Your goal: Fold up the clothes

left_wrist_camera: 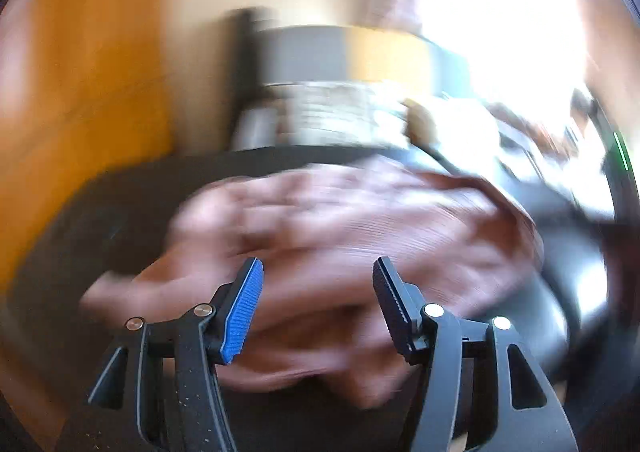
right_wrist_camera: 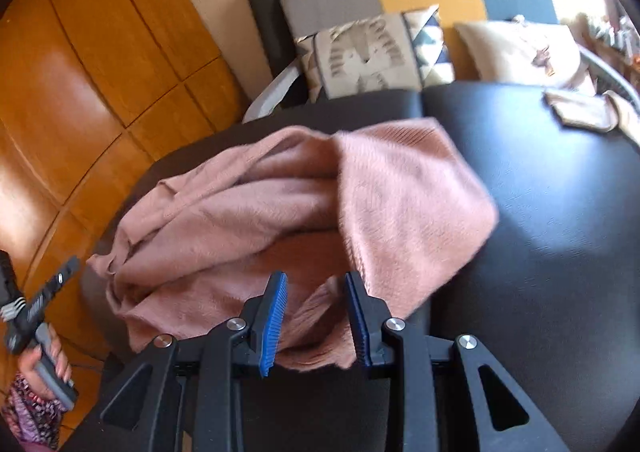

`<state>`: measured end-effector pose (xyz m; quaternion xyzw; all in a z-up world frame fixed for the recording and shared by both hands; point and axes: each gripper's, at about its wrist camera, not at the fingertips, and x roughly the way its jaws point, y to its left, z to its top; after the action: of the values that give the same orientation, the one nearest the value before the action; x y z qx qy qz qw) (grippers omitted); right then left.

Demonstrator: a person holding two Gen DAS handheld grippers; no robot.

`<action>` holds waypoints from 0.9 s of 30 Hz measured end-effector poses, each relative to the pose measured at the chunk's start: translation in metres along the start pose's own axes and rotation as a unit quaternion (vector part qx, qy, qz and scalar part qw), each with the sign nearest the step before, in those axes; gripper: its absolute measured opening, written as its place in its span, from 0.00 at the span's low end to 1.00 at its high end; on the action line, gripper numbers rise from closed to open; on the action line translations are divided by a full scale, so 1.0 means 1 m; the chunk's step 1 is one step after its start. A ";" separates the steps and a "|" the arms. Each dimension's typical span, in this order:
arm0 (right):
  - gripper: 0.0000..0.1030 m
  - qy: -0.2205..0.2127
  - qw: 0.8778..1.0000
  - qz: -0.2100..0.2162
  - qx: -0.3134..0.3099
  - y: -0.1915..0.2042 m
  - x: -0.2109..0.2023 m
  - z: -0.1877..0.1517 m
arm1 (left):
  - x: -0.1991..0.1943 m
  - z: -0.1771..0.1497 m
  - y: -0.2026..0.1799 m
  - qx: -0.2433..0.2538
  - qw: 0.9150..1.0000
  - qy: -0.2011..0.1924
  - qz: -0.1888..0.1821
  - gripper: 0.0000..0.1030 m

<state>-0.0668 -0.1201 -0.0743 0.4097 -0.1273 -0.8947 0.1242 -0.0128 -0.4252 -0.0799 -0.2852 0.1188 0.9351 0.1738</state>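
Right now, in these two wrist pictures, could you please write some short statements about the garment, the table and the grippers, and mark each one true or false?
1. The pink sweater lies crumpled on a black table. True.
2. The right gripper has a piece of the sweater between its fingers. True.
3. The left gripper is shut tight on the sweater. False: its jaws stand apart above the fabric and grip nothing.
4. The sweater is already folded into a neat rectangle. False: it is bunched, with one part turned loosely over the rest.
5. Patterned cushions sit on the seat behind the table. True.
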 end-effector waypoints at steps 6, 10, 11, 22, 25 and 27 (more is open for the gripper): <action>0.30 0.018 0.999 -0.049 -0.002 -0.014 0.000 -0.008 | 0.049 -0.023 -0.139 0.289 0.957 0.023 -0.032 0.59; 0.30 0.030 0.998 -0.046 0.014 -0.015 0.011 -0.011 | 0.094 -0.022 -0.156 0.306 0.950 0.054 -0.006 0.59; 0.30 0.039 0.998 -0.055 0.013 -0.014 0.018 -0.012 | 0.103 -0.018 -0.151 0.287 0.956 0.064 -0.008 0.59; 0.10 -0.012 0.995 -0.097 0.024 -0.030 0.015 -0.007 | 0.113 -0.027 -0.087 0.114 0.987 0.089 -0.065 0.68; 0.09 -0.036 0.993 -0.111 0.031 -0.035 0.005 0.002 | 0.102 -0.034 -0.074 0.091 0.990 0.091 -0.062 0.68; 0.09 -0.050 0.991 -0.120 0.034 -0.038 -0.001 0.009 | 0.097 -0.038 -0.070 0.089 0.990 0.089 -0.055 0.68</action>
<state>-0.0773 -0.0831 -0.0800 0.3806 -0.1137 -0.9177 -0.0045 -0.0426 -0.3489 -0.1747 -0.3569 0.2012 0.8805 0.2383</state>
